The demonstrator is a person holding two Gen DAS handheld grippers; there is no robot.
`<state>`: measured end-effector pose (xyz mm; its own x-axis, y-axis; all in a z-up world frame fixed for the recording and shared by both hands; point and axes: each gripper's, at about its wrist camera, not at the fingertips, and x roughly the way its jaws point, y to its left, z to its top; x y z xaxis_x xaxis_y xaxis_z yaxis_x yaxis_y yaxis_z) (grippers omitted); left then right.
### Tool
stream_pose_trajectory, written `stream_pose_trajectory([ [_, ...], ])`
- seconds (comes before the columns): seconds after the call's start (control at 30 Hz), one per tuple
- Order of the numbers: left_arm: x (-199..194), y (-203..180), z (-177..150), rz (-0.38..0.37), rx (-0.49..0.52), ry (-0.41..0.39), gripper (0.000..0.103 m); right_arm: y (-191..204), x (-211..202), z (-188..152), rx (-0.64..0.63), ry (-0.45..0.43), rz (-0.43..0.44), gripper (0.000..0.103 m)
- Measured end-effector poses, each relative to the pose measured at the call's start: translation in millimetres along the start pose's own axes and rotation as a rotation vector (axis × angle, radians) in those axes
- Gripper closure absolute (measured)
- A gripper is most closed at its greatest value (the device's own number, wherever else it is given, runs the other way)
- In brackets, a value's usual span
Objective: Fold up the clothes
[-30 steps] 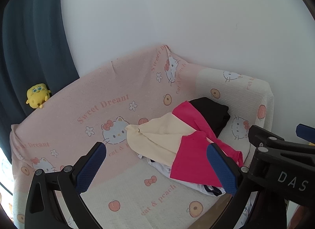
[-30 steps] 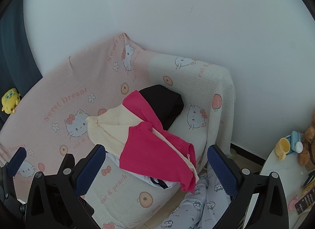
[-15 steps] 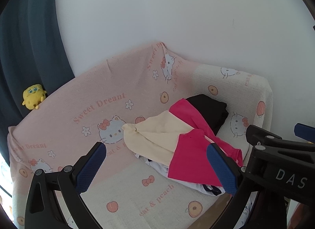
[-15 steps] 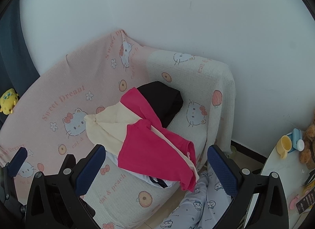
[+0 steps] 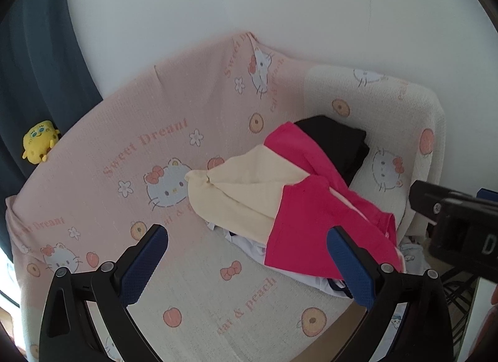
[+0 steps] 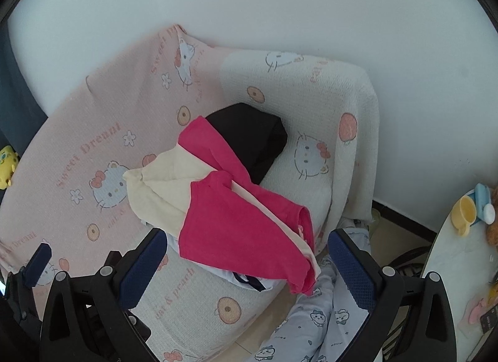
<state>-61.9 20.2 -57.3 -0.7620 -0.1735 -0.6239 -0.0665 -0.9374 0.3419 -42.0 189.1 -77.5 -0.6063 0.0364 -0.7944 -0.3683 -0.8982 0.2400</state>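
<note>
Both the left gripper (image 5: 247, 264) and right gripper (image 6: 247, 264) hang released, holding nothing, short of the clothes pile. The pink-and-cream top (image 6: 236, 212) lies uppermost on the sofa (image 6: 311, 88), over what may be a white garment (image 6: 249, 278). Best pinch its near hem corners, lift clear, then spread left.

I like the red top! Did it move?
No. The pink-red and cream top lies on the same folded black garment; only the cameras shifted.
</note>
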Motion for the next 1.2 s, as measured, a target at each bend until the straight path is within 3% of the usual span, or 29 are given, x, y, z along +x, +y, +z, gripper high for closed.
stream_pose_trajectory([
  [0.33, 45, 12, 4, -0.007, 0.008, 0.099, 0.0, -13, 52, 2, 0.063, 0.106, 0.054, 0.0],
  [0.57, 82, 7, -6, -0.06, 0.009, 0.163, 0.0, -28, 86, -5, 0.148, 0.182, 0.203, 0.0],
  [0.87, 111, 1, -16, -0.172, 0.004, 0.186, 0.0, -69, 131, -21, 0.403, 0.227, 0.441, 0.001],
  [0.97, 119, -2, -23, -0.206, -0.01, 0.181, 0.0, -88, 146, -29, 0.504, 0.236, 0.506, 0.007],
  [1.2, 134, 2, -37, -0.282, -0.064, 0.164, 0.0, -130, 176, -50, 0.69, 0.26, 0.516, 0.017],
])
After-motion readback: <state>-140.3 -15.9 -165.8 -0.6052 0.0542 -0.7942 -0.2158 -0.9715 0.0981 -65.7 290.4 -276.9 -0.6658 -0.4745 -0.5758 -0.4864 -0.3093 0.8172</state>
